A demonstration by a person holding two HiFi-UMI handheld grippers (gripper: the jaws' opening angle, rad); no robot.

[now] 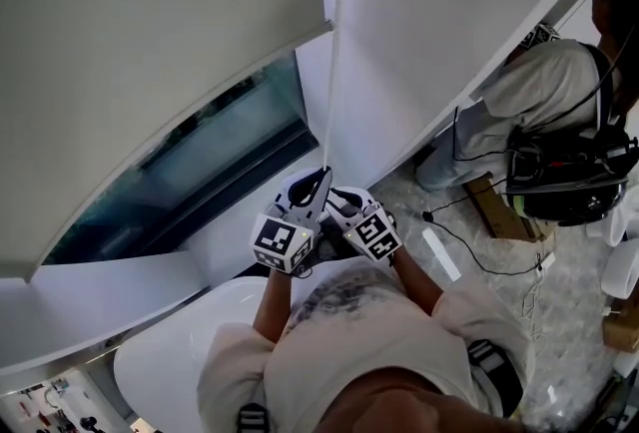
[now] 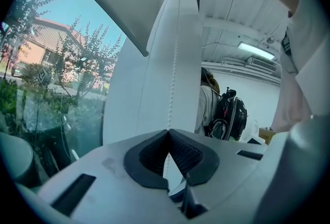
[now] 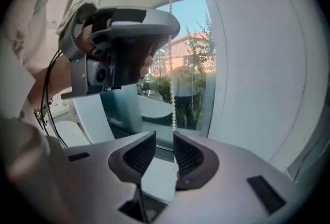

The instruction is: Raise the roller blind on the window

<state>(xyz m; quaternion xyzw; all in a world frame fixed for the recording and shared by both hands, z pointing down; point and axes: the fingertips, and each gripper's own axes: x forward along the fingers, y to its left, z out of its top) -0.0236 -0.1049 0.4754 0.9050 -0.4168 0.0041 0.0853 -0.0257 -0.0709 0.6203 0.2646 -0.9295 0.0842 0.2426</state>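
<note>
White fabric roller blind [image 1: 150,22] sits only partly raised above the bared window glass [image 1: 200,172], so I judge more pulling is left: my left gripper [image 2: 168,132] has its jaws pinching the white bead chain [image 2: 175,63], while my right gripper [image 3: 164,138] has its jaws spread near it.

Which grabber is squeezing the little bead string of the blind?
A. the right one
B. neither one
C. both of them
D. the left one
D: the left gripper has its jaws pressed together on the bead chain, while the right gripper has its jaws apart and is not pinching the chain.
</note>
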